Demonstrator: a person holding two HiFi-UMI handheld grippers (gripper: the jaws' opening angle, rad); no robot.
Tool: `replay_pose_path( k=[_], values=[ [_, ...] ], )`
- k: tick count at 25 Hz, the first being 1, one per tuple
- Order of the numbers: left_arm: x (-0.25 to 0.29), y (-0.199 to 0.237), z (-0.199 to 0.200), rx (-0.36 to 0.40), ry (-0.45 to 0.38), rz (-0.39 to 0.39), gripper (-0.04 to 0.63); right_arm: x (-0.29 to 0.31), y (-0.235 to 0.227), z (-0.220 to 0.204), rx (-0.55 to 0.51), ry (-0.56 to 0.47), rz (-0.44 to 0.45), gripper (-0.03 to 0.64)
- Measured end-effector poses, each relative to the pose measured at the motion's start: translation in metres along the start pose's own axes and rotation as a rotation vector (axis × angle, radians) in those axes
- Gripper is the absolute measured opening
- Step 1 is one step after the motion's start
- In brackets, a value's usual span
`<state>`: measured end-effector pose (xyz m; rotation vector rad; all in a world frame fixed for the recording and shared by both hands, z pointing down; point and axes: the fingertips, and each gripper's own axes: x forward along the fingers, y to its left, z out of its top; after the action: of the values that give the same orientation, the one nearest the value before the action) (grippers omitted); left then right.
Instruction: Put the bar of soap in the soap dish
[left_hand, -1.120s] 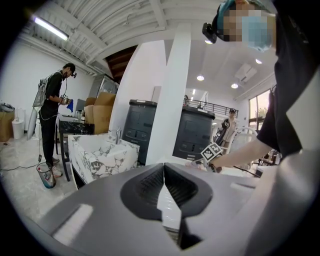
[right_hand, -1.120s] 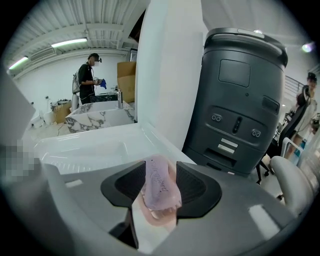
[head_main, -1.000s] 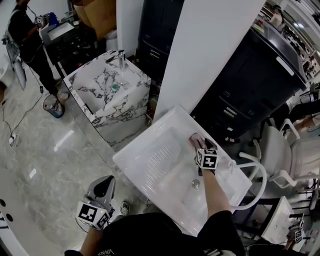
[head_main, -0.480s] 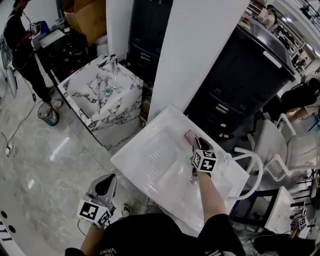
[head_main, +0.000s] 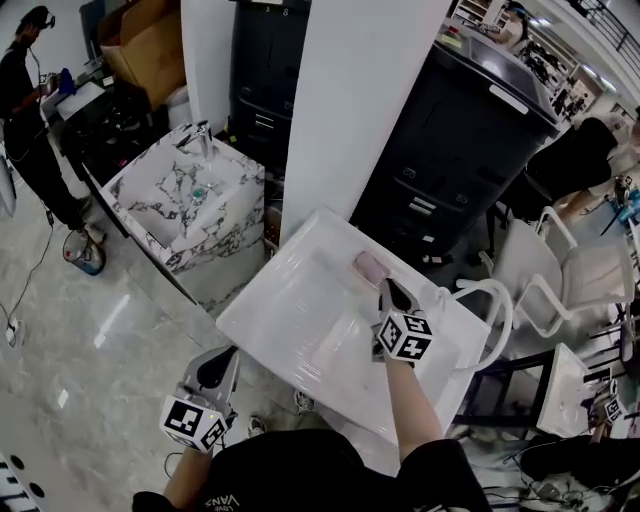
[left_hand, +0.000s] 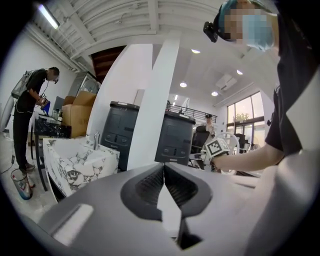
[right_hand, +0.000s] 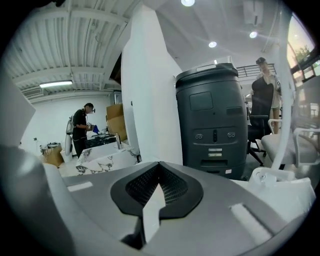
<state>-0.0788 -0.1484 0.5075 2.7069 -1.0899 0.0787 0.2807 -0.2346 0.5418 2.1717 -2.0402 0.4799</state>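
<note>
Lying near the rear rim of the glossy white basin (head_main: 290, 320), the rounded pink bar of soap (head_main: 370, 266) sat just beyond the right gripper (head_main: 389, 292), whose ribbed black jaws were pressed together, empty. The left gripper (head_main: 222, 362), low beside the basin, had its jaws likewise closed on nothing.

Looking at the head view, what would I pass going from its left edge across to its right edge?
person in black → marble basin → pink bar of soap → white chair
</note>
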Motion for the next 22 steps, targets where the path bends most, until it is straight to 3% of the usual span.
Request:
replay_pose_path(
  k=[22],
  values=[
    [-0.013, -0.03, -0.005, 0.036, 0.011, -0.228, 0.054, -0.137, 0.051, -0.007, 0.092, -0.161, -0.026, 0.002]
  ],
)
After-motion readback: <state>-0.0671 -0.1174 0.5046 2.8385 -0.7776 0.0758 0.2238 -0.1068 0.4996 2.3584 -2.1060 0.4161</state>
